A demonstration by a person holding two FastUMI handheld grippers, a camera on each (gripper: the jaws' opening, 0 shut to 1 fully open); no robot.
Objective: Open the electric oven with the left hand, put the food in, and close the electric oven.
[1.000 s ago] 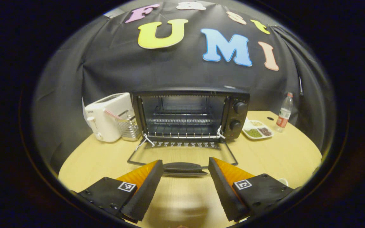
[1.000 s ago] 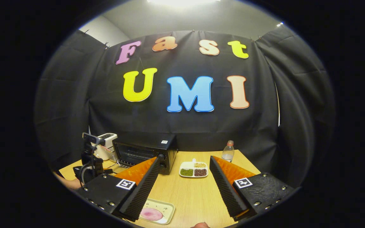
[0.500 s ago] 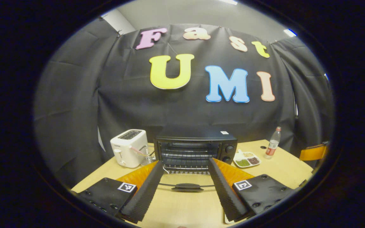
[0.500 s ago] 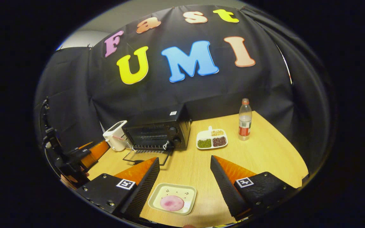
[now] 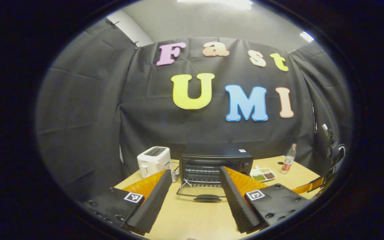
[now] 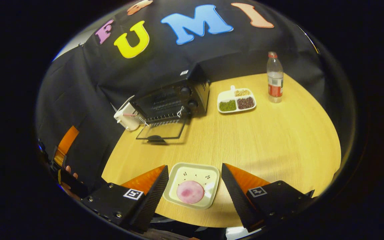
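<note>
Two grippers are spread wide, neither pinching anything. Seen from the right gripper view, going left to right: at the far left edge the left gripper (image 6: 63, 146) hangs beyond the table's edge, with fingers of a hand (image 6: 70, 173) showing below it. On the round wooden table (image 6: 278, 150) a white toaster (image 6: 125, 116) stands just beside the black electric oven (image 6: 175, 98), whose glass door (image 6: 162, 130) lies folded down flat onto the tabletop. Right of the oven sits a divided dish (image 6: 236, 100) of green, dark and pale grains, then an upright plastic bottle (image 6: 274, 78). Near the front edge, a square pale tray (image 6: 208, 173) carrying a round pink slice of food (image 6: 190, 192) lies between the fingers of the right gripper (image 6: 194, 173), which hovers above it; whether the fingertips touch the tray is hard to judge from this angle.

In the left gripper view, the left gripper (image 5: 195, 178) is held back from the oven (image 5: 217, 163), well apart from the lowered door's handle (image 5: 207, 198).
</note>
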